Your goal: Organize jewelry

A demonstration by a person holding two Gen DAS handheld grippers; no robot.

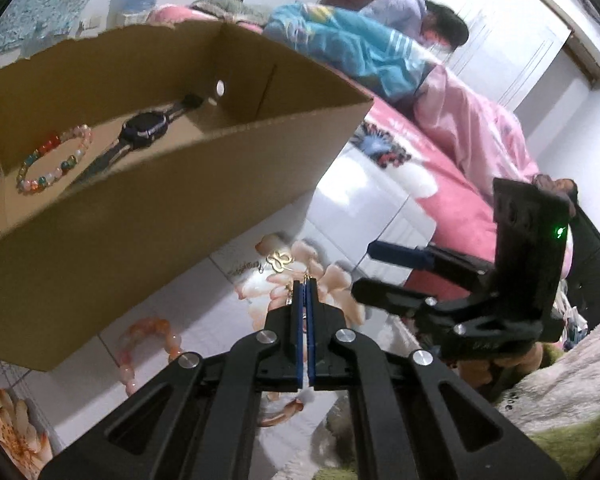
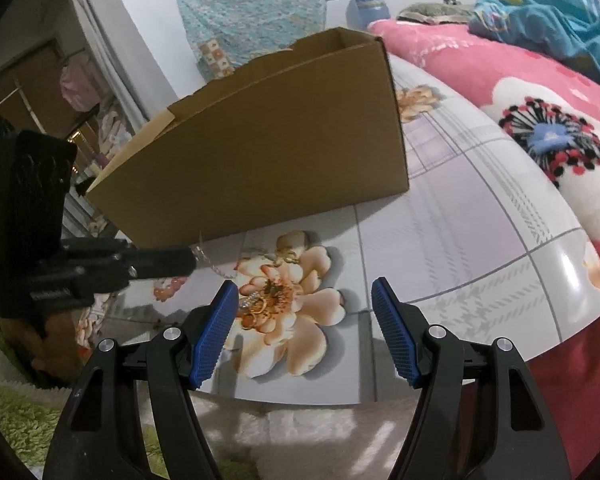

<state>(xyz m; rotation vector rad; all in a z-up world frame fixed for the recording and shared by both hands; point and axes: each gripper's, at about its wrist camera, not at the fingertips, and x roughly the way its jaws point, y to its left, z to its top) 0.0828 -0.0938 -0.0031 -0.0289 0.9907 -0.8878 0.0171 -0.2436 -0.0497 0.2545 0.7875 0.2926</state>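
In the left wrist view the left gripper (image 1: 304, 286) sits at bottom centre, its blue-padded jaws clenched on a thin gold chain necklace (image 1: 281, 263). A looped gold pendant and a short run of fine links show just above the fingertips, at mid-frame. The same chain shows in the right wrist view as a pale thread dangling from the tip of the left gripper (image 2: 194, 259) at the left edge, just in front of the box.

An open brown cardboard box (image 1: 148, 216) fills the upper left of the left wrist view. Inside it lie a bracelet of round multicoloured glass beads (image 1: 54, 158) and, just beside it, a black wristwatch with a dark strap (image 1: 144, 130). Below the box, at lower left, a bracelet of orange and pink stone beads (image 1: 148, 340) rests on the glossy floral-printed surface (image 1: 360, 216), partly hidden by the gripper.

The right gripper (image 2: 305, 292) stands at the bottom of its own view with jaws released and wide apart, nothing between them. Just by its left fingertip a small heap of gold rings and sparkling pieces (image 2: 260, 304) lies on a printed peach flower.
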